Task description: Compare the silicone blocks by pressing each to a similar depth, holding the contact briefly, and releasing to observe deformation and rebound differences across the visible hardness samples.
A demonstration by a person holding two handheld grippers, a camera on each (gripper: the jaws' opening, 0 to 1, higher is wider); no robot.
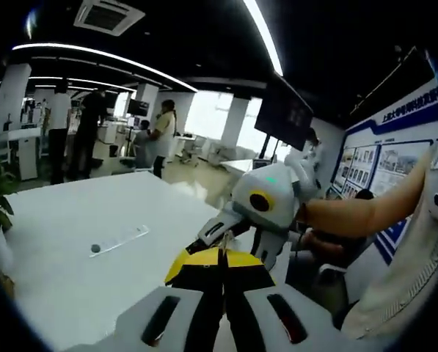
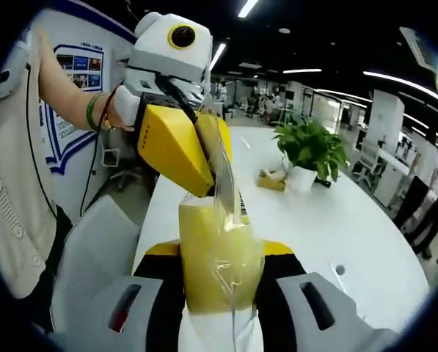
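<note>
Item — yellow silicone block in clear wrap [image 2: 220,258], gripped between the jaws of the right gripper [image 2: 220,293] above the near edge of the white table [image 2: 336,220]; its long axis runs along the jaws, pointing up and away from the camera. The left gripper [image 2: 204,158] pinches the wrap's upper end — in the left gripper view its jaws [image 1: 220,275] sit closed on something too thin to make out. A potted plant [image 2: 310,154] stands farther back on the table.

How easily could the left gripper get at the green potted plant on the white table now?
Probably not yet: the left gripper is shut on the clear plastic wrap of the yellow silicone block in the right gripper. Release first.
</note>
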